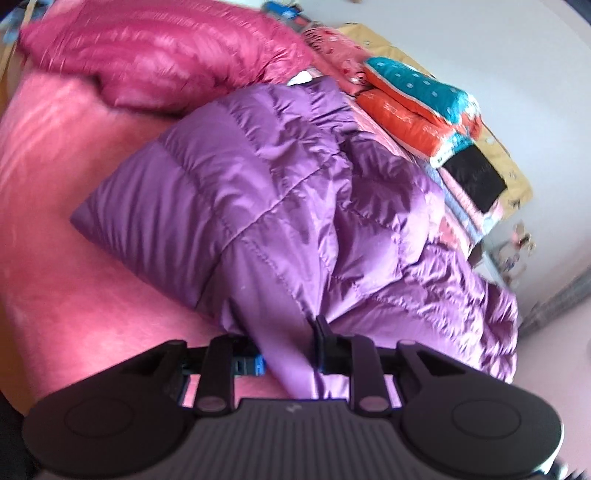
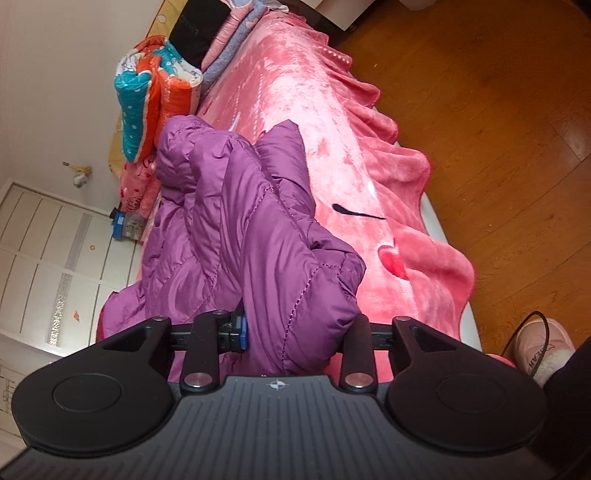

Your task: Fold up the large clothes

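purple puffer jacket (image 1: 280, 192) – bunched on pink-blanketed bed (image 2: 332, 122) | left gripper (image 1: 284, 332) – jaws narrow, fabric pinched for carrying a fold | right gripper (image 2: 299, 332) – thick bunch held between wider jaws, edge kept lifted

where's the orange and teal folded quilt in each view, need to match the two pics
Left wrist view: orange and teal quilt sits upper right, beyond the purple jacket.
Right wrist view: the quilt sits upper left, beyond the jacket.
Shared landmark: the black item lying right beside the quilt.
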A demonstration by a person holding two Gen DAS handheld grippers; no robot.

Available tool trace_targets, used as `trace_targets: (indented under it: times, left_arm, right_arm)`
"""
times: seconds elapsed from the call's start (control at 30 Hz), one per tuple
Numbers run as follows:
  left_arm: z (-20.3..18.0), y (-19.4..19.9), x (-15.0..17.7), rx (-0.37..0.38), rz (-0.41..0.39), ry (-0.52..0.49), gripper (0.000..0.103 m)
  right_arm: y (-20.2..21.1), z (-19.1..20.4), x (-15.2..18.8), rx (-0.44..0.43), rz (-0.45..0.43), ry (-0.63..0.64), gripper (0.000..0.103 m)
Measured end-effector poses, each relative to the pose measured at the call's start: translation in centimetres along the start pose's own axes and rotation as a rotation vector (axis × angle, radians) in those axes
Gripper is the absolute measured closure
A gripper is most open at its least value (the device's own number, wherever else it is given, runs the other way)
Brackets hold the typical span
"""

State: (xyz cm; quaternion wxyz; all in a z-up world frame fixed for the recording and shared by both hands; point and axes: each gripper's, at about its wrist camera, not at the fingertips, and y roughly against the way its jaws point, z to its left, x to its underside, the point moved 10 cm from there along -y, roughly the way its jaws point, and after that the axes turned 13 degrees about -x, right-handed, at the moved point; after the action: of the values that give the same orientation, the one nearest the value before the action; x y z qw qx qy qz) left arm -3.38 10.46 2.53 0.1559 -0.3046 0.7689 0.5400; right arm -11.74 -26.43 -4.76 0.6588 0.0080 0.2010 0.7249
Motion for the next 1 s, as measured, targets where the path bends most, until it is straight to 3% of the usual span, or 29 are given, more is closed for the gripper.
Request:
trace_targets:
  times: [0.13,0.27,0.4,0.53,0.67,0.77,1.0]
  left_arm:
    - [-0.5,1.5,-0.2,-0.048,-0.062,-0.113,0.075]
    - [-0.5,3.9,0.9,-0.060,-0.077,-0.194,0.068]
    - [-1.0,6.8,2.1,-0.026,-0.107,-0.298,0.065]
    - [-2.7,8.2,1.7,0.006,-0.162,-0.400,0.065]
    - [-4.3,7.3,-0.1,-0.012,-0.220,-0.479,0.064]
    - [-5.3,5.3,-1.4,-0.040,-0.208,-0.535,0.064]
    - [-6.2,1.8,-5.2,-0.088,-0.237,-0.553,0.063]
  right_arm:
    - [1.1,-0.3,-0.5,0.013,-0.036,-0.028,0.036]
    - [3.4,0.1,-1.2,0.016,-0.079,0.010,0.026]
    - [5.2,2.3,-2.1,0.016,-0.128,0.176,0.015]
    - [5.3,6.5,-2.5,-0.020,-0.160,0.435,0.002]
    - [3.8,9.9,-1.5,-0.045,-0.145,0.673,0.002]
    - [1.6,10.5,-1.1,-0.033,-0.113,0.748,0.001]
    - [-3.5,11.0,-1.0,0.017,-0.043,0.886,0.000]
